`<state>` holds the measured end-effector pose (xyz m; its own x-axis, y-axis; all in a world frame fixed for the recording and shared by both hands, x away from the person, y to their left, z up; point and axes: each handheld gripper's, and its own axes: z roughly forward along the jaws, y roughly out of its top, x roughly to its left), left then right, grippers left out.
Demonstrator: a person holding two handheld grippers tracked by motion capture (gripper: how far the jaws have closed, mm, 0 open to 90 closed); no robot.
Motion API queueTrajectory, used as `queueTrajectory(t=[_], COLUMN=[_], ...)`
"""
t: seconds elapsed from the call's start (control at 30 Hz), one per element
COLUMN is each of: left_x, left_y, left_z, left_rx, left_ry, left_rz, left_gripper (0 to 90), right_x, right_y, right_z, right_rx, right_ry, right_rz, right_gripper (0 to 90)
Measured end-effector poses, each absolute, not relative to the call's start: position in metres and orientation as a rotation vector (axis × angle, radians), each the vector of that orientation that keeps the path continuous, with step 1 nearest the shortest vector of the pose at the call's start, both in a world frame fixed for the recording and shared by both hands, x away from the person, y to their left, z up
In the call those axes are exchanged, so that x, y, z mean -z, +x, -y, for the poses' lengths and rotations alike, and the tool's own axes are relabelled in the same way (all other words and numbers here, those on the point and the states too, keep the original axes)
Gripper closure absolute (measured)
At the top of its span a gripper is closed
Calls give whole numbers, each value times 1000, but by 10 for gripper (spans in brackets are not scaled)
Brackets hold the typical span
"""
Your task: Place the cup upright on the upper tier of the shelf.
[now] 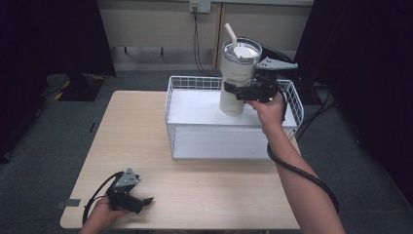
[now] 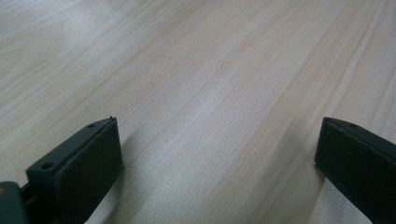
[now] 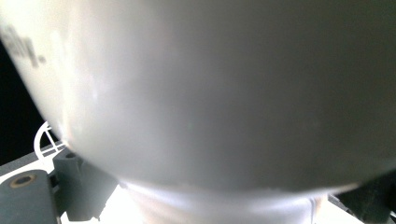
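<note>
A tall white tumbler [image 1: 237, 78] with a clear lid and a white straw stands upright inside the white wire basket [image 1: 171, 97], at its back right. My right gripper [image 1: 234, 90] is shut on the tumbler's lower body from the right side. In the right gripper view the tumbler [image 3: 210, 93] is pressed close between the jaws of my right gripper [image 3: 224, 198]. I cannot tell whether its base touches the basket floor. My left gripper [image 1: 142, 204] rests open near the table's front left corner, with bare wood between the jaws of my left gripper [image 2: 219, 126].
The light wooden table [image 1: 204, 195] carries the basket along its far edge. A basket wire [image 3: 44, 135] shows at the lower left of the right gripper view. Grey floor, dark curtains and a wall with cables lie beyond the table.
</note>
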<state>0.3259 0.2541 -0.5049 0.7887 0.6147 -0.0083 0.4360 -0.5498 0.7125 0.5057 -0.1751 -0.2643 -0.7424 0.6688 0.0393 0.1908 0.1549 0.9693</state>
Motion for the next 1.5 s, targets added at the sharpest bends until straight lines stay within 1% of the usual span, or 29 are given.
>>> queueTrajectory(t=[0.53, 1.5], left_x=[505, 505], left_y=[326, 326], left_z=[-254, -254], left_rx=[-313, -316], left_ry=[2241, 2238], left_rz=[-774, -775], left_gripper=[1, 1], right_x=[270, 284], right_y=[507, 500], right_z=[178, 192], right_rx=[-1652, -1547], right_ry=[834, 852], right_rz=[-2048, -2175], right_gripper=[80, 82])
